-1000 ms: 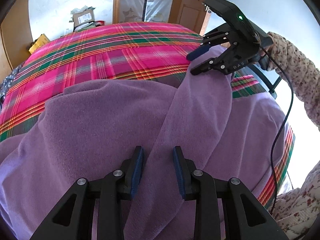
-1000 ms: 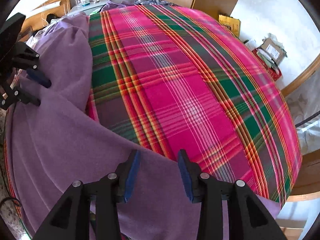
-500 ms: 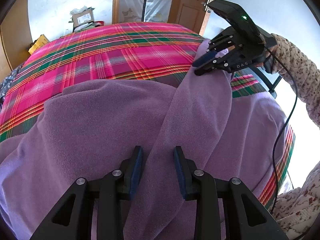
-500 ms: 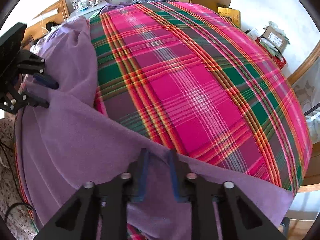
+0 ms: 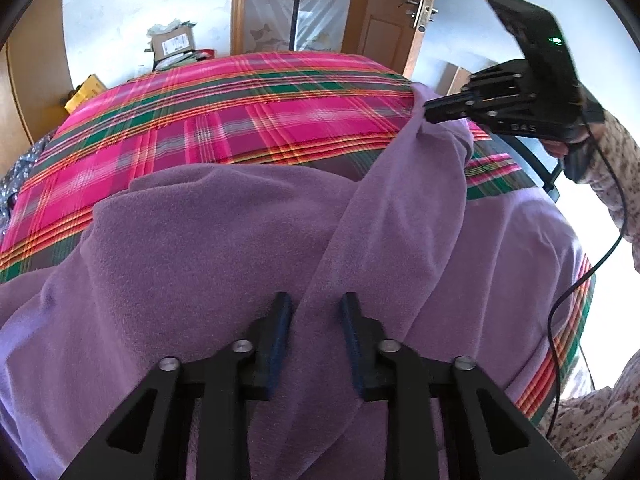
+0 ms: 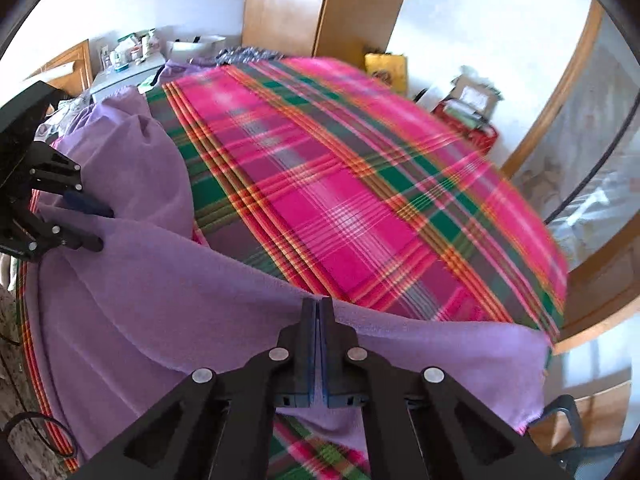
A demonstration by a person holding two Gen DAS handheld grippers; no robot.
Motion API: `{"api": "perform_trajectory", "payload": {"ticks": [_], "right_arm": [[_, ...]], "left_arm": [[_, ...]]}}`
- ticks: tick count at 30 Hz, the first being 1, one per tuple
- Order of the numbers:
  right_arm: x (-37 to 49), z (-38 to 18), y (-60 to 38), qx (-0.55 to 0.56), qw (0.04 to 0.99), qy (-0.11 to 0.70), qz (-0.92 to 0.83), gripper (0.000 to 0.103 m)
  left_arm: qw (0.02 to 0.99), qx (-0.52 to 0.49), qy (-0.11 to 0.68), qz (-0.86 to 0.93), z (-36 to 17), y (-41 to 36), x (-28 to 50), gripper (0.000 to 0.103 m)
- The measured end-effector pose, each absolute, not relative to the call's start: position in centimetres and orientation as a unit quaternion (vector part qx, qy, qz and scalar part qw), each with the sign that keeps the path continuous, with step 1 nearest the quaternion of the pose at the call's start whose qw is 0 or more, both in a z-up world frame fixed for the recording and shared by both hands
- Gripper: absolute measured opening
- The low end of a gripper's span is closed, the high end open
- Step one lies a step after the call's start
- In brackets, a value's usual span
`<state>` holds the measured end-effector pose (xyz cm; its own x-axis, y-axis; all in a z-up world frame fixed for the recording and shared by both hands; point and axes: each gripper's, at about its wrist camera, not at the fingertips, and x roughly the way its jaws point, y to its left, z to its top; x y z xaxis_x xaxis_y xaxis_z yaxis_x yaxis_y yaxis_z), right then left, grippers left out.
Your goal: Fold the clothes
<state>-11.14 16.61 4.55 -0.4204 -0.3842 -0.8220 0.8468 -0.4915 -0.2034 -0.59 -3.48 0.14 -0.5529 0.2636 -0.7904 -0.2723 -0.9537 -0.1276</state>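
Note:
A purple fleece cloth (image 5: 200, 240) lies over a pink and green plaid bedspread (image 5: 240, 120). A raised fold of it runs from my left gripper (image 5: 316, 308) up to my right gripper (image 5: 426, 110). The left jaws are closing, with that fold between the blue pads and a gap still showing. In the right wrist view my right gripper (image 6: 319, 304) is shut on the edge of the purple cloth (image 6: 160, 300) and holds it up off the plaid bedspread (image 6: 340, 200). The left gripper (image 6: 100, 228) shows at the far left, its fingers either side of the cloth.
A person's floral sleeve (image 5: 616, 160) and a black cable (image 5: 580, 272) are at the right. Behind the bed stand a wooden door (image 5: 384, 20), cardboard boxes (image 5: 174, 42) and a yellow packet (image 5: 86, 92). A wardrobe (image 6: 288, 8) and a cluttered bedside top (image 6: 132, 52) are at the far end.
My right gripper went from open to shut on the cloth's edge, then rose and swung, pulling the fold up. My left gripper stayed put, its jaws a little narrower.

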Motion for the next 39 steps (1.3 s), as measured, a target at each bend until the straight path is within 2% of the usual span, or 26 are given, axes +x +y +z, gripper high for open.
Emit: {"api": "perform_trajectory", "payload": {"ticks": [3,6,20,26,31,32,34,36,39], "right_arm": [[-9.9,5.1,16.7,0.356,0.379,0.304,-0.799,0.002],[-8.5,5.7,18.1,0.352,0.366,0.28,-0.815,0.002],[-0.8,4.8,23.9,0.372,0.304,0.185,-0.857,0.002],[-0.3,3.9,25.1,0.395,0.295,0.165,-0.854,0.002],[-1.0,5.3,25.9,0.392,0.281,0.131,-0.866,0.004],[-1.3,5.7,26.1,0.39,0.279,0.121,-0.869,0.005],[-2.6,6.2,26.4,0.394,0.264,0.1,-0.875,0.021],[-3.9,6.1,26.2,0.4,0.242,0.094,-0.879,0.028],[-5.9,5.5,25.7,0.409,0.215,0.091,-0.882,0.032]], "left_arm": [[0.155,-0.44,0.007,0.884,0.5,-3.3,-0.1,0.012],[0.158,-0.434,0.015,0.887,0.7,-3.0,0.4,0.011],[0.191,-0.422,0.03,0.886,1.1,-1.7,3.2,0.01],[0.2,-0.427,0.043,0.881,0.6,-0.6,4.0,0.01],[0.202,-0.426,0.048,0.88,0.6,-0.2,4.3,0.01],[0.203,-0.426,0.048,0.88,0.6,-0.2,4.3,0.01],[0.204,-0.426,0.048,0.88,0.6,-0.1,4.4,0.01],[0.204,-0.425,0.046,0.881,0.6,-0.1,4.4,0.01],[0.204,-0.426,0.046,0.88,0.6,-0.1,4.4,0.01]]}}
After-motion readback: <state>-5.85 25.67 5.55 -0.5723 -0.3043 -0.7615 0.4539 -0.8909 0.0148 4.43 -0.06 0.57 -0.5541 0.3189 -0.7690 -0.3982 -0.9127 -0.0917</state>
